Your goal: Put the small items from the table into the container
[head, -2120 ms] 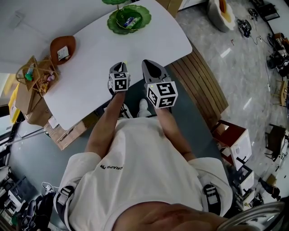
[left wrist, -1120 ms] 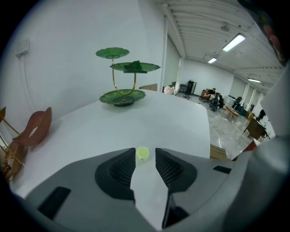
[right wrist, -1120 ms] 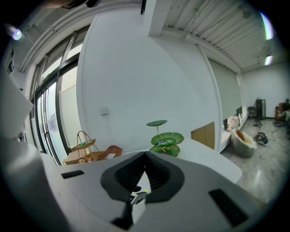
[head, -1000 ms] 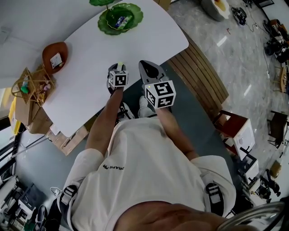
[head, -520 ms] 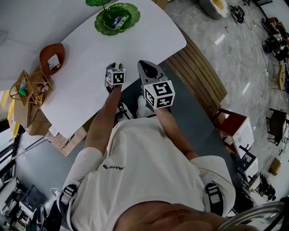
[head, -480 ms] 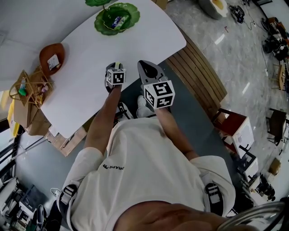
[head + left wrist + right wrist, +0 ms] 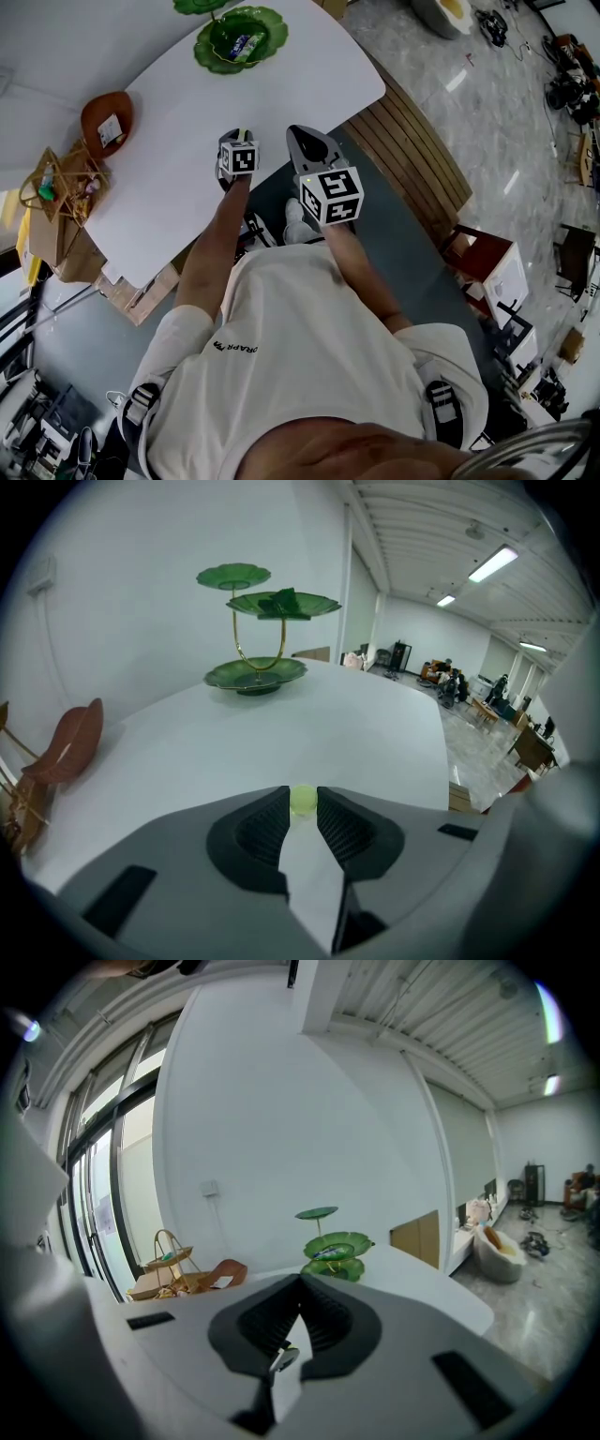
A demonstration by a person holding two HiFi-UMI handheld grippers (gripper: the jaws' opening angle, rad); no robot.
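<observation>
Left gripper view: the small yellow-green ball (image 7: 302,802) sits on the white table (image 7: 309,724), right at the tips of your left gripper (image 7: 302,790).
- The jaws are closing on it, one pad on each flank. No gap shows on either side, so they look to be just meeting it.
- The ball is round, so no long axis to line up. The bite is at the very tips, not deep in the pads. Judgement: a shallow hold that could squirt the ball forward.

Outward from the ball:
- The green tiered leaf stand (image 7: 255,675) stands straight ahead and a little left, well apart across bare table.
- In the head view, its bottom leaf (image 7: 211,52) already holds a wrapped item.
- The brown leaf dish (image 7: 94,108) and the wicker basket (image 7: 56,178) lie far to the left.
- Which of these counts as the container, I cannot tell.

Right gripper (image 7: 300,1281):
- Tips together, nothing clearly held between them.
- In the head view it hangs beside the left one, off the near table edge.
- The left gripper is nearer the ball.
</observation>
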